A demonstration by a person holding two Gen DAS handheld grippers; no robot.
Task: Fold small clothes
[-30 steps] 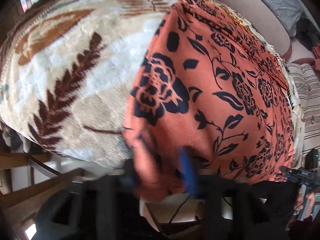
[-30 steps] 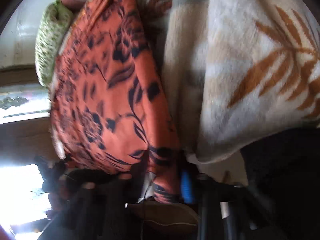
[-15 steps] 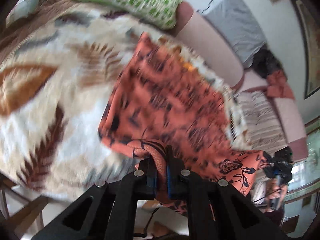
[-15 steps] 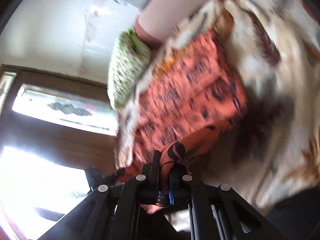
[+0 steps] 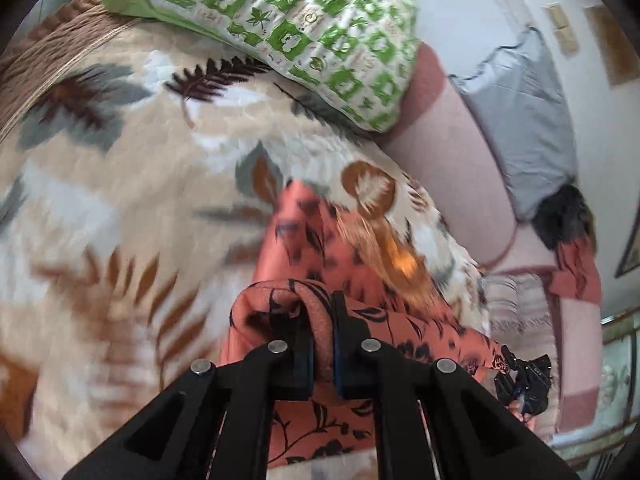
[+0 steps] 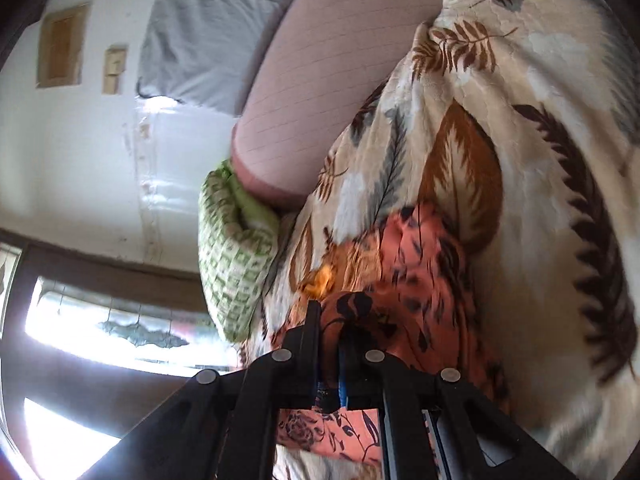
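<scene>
No writing or label can be read anywhere. The left gripper (image 5: 323,332) has its jaws pinched tight on a bunched edge of the orange cloth (image 5: 316,236); the right gripper (image 6: 330,344) likewise clamps another bunched edge of it. The cloth lies on the leaf blanket (image 5: 120,200), its near edge lifted and doubled over toward the far one. Beyond it sit a green pillow (image 5: 280,28) and a pink bolster (image 5: 452,152). A second ago the cloth lay spread flat, filling both views; now it looks smaller and folded, and the pillow, bolster and wall show.
</scene>
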